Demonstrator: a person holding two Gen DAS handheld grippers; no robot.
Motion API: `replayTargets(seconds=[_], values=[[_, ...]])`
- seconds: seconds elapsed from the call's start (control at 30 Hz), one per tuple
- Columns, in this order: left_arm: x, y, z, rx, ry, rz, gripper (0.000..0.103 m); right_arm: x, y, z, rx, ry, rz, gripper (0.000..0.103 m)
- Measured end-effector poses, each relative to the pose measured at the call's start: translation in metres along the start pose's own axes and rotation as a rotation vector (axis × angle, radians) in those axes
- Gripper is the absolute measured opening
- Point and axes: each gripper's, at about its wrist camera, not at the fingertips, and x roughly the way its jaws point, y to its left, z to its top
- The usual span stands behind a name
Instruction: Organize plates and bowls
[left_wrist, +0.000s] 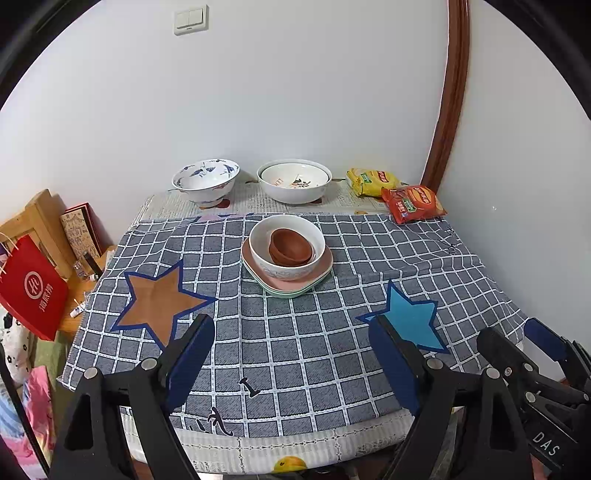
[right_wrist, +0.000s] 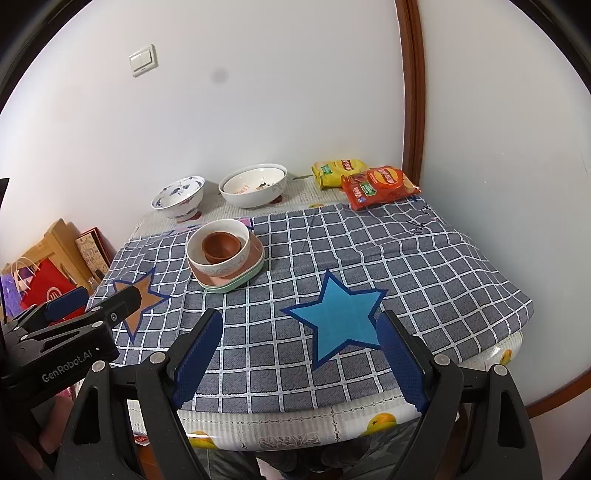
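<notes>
On the grey checked cloth (left_wrist: 295, 343) stands one stack: brown bowls (left_wrist: 290, 245) (right_wrist: 221, 245) nested in a white bowl (left_wrist: 286, 242) (right_wrist: 219, 245), on a pink plate (left_wrist: 291, 282) (right_wrist: 255, 254) over a green plate (left_wrist: 288, 293) (right_wrist: 229, 288). My left gripper (left_wrist: 291, 325) hangs open over the near edge of the table, well short of the stack, nothing between its fingers. My right gripper (right_wrist: 301, 321) is open too, beside the blue star (right_wrist: 338, 321), and holds nothing. Each gripper shows at the edge of the other's view.
At the back by the wall stand a blue-patterned bowl (left_wrist: 205, 181) (right_wrist: 179, 195) and a large white bowl with a smaller one inside (left_wrist: 293, 181) (right_wrist: 253, 184). Yellow (left_wrist: 371, 181) and red (left_wrist: 413, 203) snack bags lie at the back right. A red paper bag (left_wrist: 31, 288) hangs left of the table.
</notes>
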Motion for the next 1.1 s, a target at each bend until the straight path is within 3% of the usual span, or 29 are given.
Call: replayTargets(seconds=[0.8,1.1], values=[[0.001,0.002,0.002,-0.016,-0.003,-0.005,0.085,-0.01,0.005,0.001,-0.006,-0.032,0.002,0.085],[0.021,0.003,0.011,-0.001,0.004,0.0,0.085,0.002,0.008,0.008,-0.01,-0.029,0.006,0.085]])
